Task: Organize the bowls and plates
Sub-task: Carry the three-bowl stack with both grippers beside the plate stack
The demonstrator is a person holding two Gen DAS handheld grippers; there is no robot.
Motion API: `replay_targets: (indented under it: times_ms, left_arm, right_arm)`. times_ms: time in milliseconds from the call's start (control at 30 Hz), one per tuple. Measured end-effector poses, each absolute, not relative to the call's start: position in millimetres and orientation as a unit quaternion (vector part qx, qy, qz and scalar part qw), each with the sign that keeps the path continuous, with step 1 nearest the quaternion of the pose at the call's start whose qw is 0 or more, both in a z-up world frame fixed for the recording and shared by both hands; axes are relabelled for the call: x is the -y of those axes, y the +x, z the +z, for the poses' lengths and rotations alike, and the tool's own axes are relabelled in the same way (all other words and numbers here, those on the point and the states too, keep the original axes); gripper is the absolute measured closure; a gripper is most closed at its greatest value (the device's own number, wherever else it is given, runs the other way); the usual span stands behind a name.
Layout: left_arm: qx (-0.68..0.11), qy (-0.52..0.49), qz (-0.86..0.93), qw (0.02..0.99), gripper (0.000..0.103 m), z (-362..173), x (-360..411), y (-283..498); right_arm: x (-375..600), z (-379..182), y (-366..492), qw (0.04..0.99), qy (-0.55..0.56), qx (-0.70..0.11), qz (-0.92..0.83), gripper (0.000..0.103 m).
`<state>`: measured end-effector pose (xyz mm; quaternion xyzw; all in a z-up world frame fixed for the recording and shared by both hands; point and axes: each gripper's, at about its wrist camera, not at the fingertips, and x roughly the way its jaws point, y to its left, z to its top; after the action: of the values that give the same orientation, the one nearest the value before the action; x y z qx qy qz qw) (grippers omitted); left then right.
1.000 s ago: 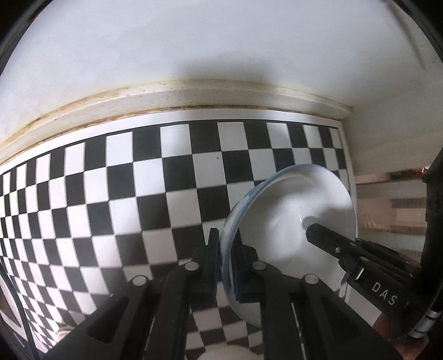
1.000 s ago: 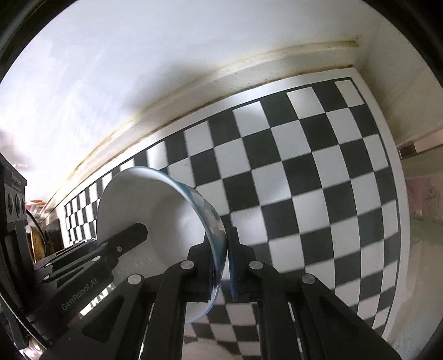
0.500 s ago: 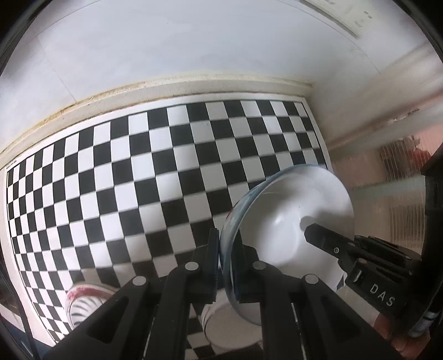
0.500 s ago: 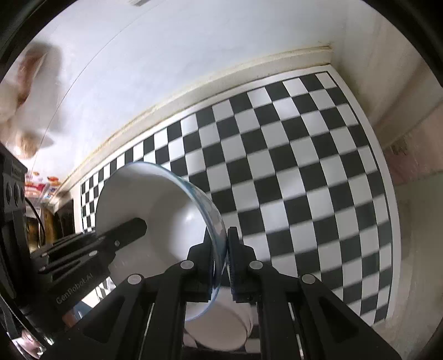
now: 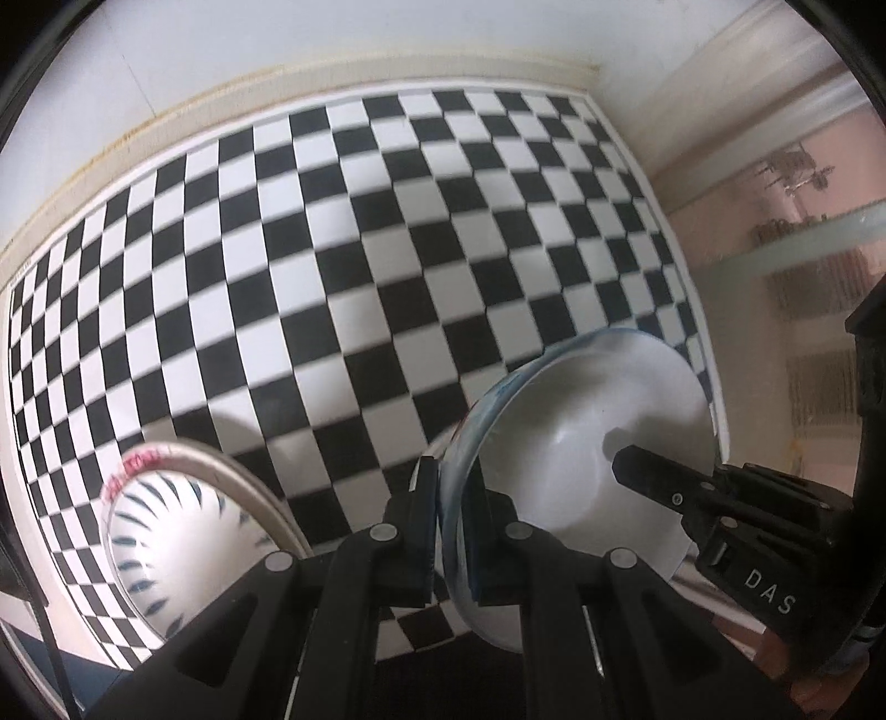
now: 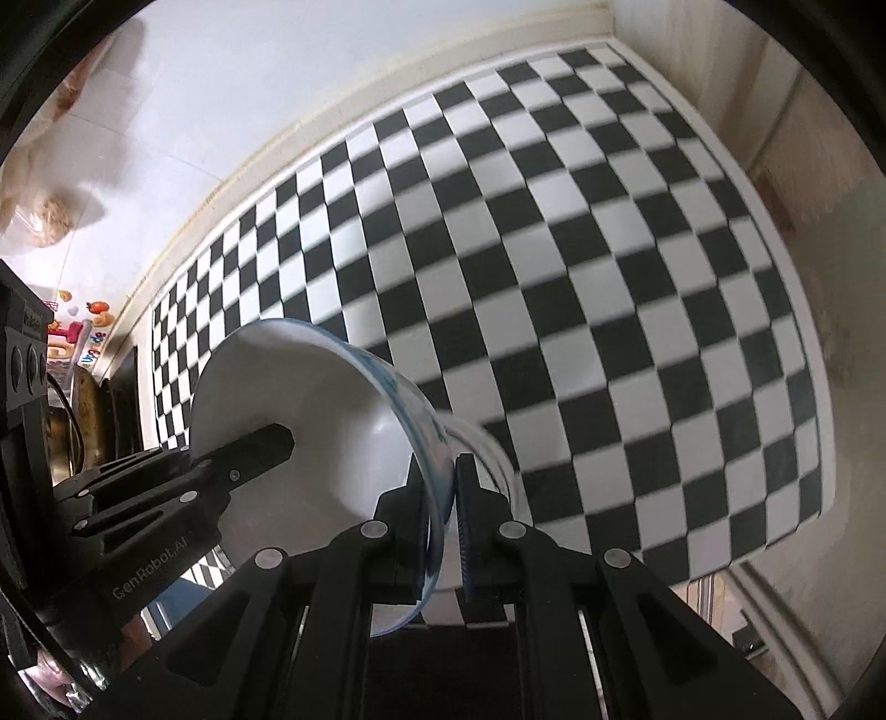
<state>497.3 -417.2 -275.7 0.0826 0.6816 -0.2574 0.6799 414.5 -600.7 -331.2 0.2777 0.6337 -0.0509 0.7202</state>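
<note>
A white bowl with a blue rim [image 5: 581, 437] hangs tilted above the checkered mat [image 5: 387, 266], carried by both grippers from opposite sides. My left gripper [image 5: 449, 487] is shut on its near rim. In the right wrist view the same bowl [image 6: 310, 410] has my right gripper [image 6: 440, 476] shut on its other rim. Each gripper has one finger inside the bowl and one outside. A second bowl [image 5: 160, 531], white with blue dashes and a red rim, stands on the mat at the lower left of the left wrist view.
A plain white dish [image 6: 487, 459] sits on the mat just below the held bowl, mostly hidden. A white wall [image 5: 277, 44] borders the mat's far side. The mat's right edge [image 6: 814, 421] ends at the table edge.
Both grippers have carried the bowl back from the wall across the mat. More of the mat shows, and the patterned bowl and the white dish have come into view.
</note>
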Motion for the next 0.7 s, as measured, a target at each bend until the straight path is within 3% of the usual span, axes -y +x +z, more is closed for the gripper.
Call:
replay_targets:
  times_ms: [700]
  left_arm:
    - [-0.703,0.111,-0.244,0.659,0.097,-318.7,416.1,462.4]
  right_arm:
    - [589.9,-370.8,399.4,0.699,0.250,-0.667,-0.065,0.093]
